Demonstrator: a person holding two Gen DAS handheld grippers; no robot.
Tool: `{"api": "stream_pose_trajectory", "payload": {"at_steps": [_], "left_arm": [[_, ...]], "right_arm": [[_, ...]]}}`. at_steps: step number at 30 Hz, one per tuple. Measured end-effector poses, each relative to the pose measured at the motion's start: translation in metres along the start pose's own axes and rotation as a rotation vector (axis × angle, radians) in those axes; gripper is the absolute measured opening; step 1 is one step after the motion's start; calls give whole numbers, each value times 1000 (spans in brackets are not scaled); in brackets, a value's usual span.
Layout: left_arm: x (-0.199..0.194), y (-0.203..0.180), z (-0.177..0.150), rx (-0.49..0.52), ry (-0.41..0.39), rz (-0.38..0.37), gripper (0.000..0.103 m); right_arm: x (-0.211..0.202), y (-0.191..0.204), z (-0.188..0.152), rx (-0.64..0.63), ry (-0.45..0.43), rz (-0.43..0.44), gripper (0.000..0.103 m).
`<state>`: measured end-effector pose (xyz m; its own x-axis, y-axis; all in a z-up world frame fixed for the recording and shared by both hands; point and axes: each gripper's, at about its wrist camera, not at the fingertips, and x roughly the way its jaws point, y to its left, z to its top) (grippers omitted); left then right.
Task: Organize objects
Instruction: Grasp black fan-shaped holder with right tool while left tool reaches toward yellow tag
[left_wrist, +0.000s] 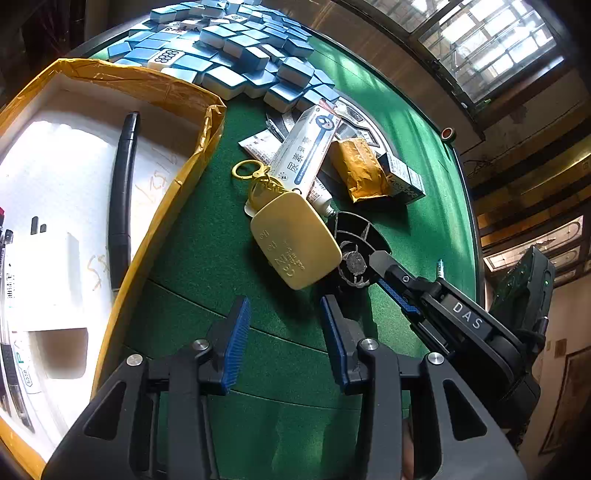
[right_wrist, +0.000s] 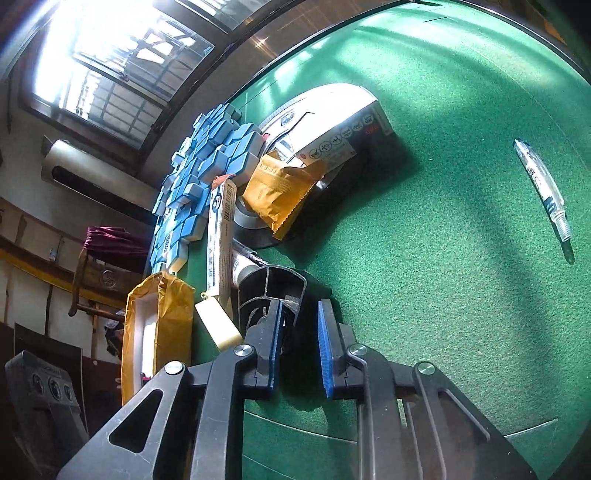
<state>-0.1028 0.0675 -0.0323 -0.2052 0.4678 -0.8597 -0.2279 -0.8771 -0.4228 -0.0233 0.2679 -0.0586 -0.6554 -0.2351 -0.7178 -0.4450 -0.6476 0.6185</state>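
The right tool (right_wrist: 299, 314) is gripping a black plastic part (right_wrist: 271, 291) on the green bench (right_wrist: 424, 240); the left tool (left_wrist: 284, 314) is hovering open and empty beside a yellow tag (left_wrist: 295, 243).

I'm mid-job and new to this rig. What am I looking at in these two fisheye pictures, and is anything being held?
There is no robot: a person carries a hand-held gripper in each hand, each with a camera looking along its two blue-padded fingers. The left wrist view looks along the left hand-held gripper, open over bare felt and holding nothing. The right wrist view looks along the right hand-held gripper, whose fingers straddle the rim of a black plastic part; a firm pinch cannot be confirmed. On the green table lie blue mahjong tiles, an ointment box, a yellow packet, a yellow tag and a clear pen. The yellow-taped box holds a black pen.
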Motion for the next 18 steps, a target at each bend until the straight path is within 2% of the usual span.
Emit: {"api": "stream_pose_trajectory", "payload": {"at_steps": [6,8,11,18], "left_arm": [[21,-5,20,-52,-2,67,37],[24,-3,25,-88,-2,75,37],[24,-2,30,-140,-38,88,37],[36,-7,40,-168,-27,103,41]], "right_arm": [[-9,-10,-1,44,-26,-9,14],[-11,-13,1,53,-43,-32,6],[-13,-12,2,45,-55,-46,5],[-13,-13,4,40,-51,-44,6]]}}
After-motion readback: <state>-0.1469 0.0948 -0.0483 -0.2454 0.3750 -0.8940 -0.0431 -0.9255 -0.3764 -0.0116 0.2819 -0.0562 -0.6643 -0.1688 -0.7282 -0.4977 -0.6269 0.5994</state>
